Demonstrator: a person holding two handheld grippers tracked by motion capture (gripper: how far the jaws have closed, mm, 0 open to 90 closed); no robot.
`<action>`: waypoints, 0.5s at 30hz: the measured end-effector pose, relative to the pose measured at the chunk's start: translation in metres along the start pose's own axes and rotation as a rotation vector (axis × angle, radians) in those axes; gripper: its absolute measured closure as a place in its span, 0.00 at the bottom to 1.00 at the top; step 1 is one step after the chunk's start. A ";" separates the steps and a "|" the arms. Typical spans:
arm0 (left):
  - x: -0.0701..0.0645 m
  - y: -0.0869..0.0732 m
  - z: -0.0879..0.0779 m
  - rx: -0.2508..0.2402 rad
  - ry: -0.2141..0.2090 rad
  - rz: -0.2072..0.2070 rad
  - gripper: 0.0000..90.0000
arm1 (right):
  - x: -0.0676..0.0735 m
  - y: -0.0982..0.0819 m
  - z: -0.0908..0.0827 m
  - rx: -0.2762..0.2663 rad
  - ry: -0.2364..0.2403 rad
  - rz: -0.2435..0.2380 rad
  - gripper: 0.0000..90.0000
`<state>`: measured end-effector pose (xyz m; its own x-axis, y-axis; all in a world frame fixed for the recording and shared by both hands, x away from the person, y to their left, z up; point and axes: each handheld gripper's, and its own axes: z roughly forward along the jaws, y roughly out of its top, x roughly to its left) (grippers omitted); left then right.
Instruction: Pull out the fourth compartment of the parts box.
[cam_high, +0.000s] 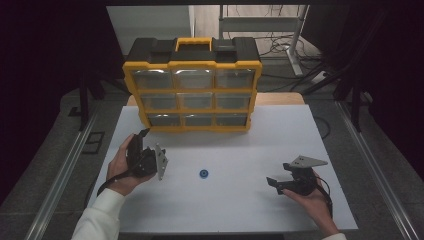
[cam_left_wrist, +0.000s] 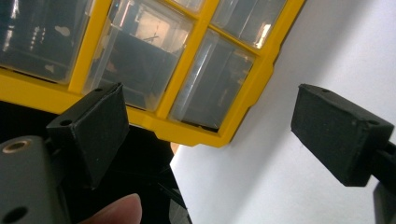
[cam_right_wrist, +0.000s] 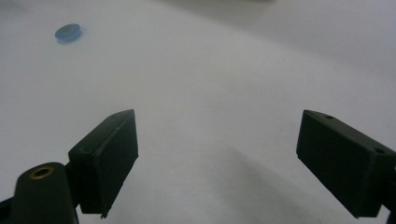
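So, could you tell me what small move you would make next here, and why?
Probably ease the right tool leftward toward the small blue disc. Its jaws are open and empty and already point that way, and the disc lies alone on the white table. The left tool faces the yellow drawer organizer.

Your left tool (cam_left_wrist: 210, 135) sits with its two black jaws spread wide, one at the lower left of the frame and one at the right edge, nothing between them. Across the upper left runs the yellow organizer (cam_left_wrist: 261, 86), tilted in the frame, its corner pointing down toward the centre. Its clear drawers (cam_left_wrist: 144, 60) show through the yellow grid, their contents too dim to tell. The white bench (cam_left_wrist: 289, 186) fills the right and lower centre. Your fingertip (cam_left_wrist: 116, 212) pokes in at the bottom left, beside the grey plate (cam_left_wrist: 25, 186).
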<state>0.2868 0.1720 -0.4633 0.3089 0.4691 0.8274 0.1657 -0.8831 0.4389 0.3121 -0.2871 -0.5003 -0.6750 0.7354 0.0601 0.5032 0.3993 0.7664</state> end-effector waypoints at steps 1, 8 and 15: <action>0.001 0.000 0.001 -0.001 0.001 0.002 0.13 | 0.000 0.000 0.000 0.001 0.000 0.000 0.15; 0.006 0.001 0.007 -0.003 0.004 0.007 0.13 | 0.000 0.000 0.001 0.005 -0.001 0.001 0.15; 0.012 0.005 0.011 0.000 0.018 0.025 0.13 | 0.000 0.000 0.000 0.005 -0.001 -0.002 0.15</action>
<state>0.3018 0.1731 -0.4548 0.2960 0.4472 0.8441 0.1579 -0.8944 0.4185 0.3122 -0.2868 -0.5006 -0.6757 0.7349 0.0578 0.5045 0.4038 0.7631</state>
